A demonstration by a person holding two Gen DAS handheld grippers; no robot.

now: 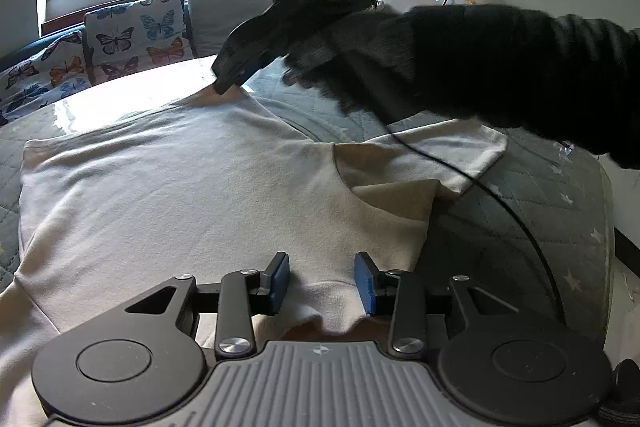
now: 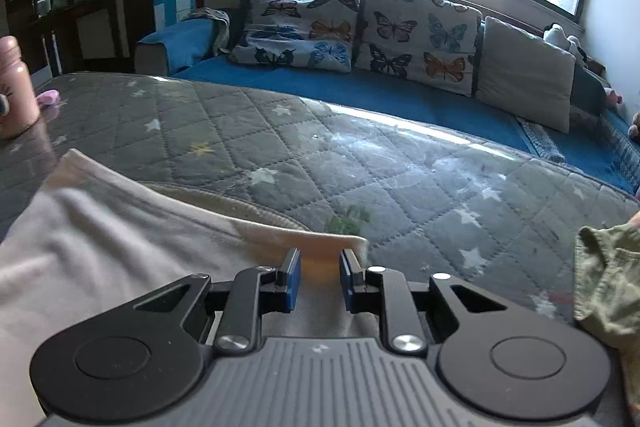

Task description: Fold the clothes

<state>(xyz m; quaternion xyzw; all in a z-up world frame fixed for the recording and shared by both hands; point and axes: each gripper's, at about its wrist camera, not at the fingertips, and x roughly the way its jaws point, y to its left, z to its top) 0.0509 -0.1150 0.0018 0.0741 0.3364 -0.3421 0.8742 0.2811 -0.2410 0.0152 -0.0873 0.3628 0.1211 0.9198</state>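
A soft cream shirt is spread on the quilted worktop at centre frame, straddled by both part-open, empty claws: left claw, right claw

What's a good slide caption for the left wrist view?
Left gripper open over cream shirt; right gripper reaches its far corner.

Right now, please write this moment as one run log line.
step: grasping | cream shirt: flat on quilt | left gripper: open at edge | right gripper: open at corner

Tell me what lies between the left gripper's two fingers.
A raised fold of the cream shirt sits in the gap of the open left gripper, its fingers either side, shown in the left wrist view.
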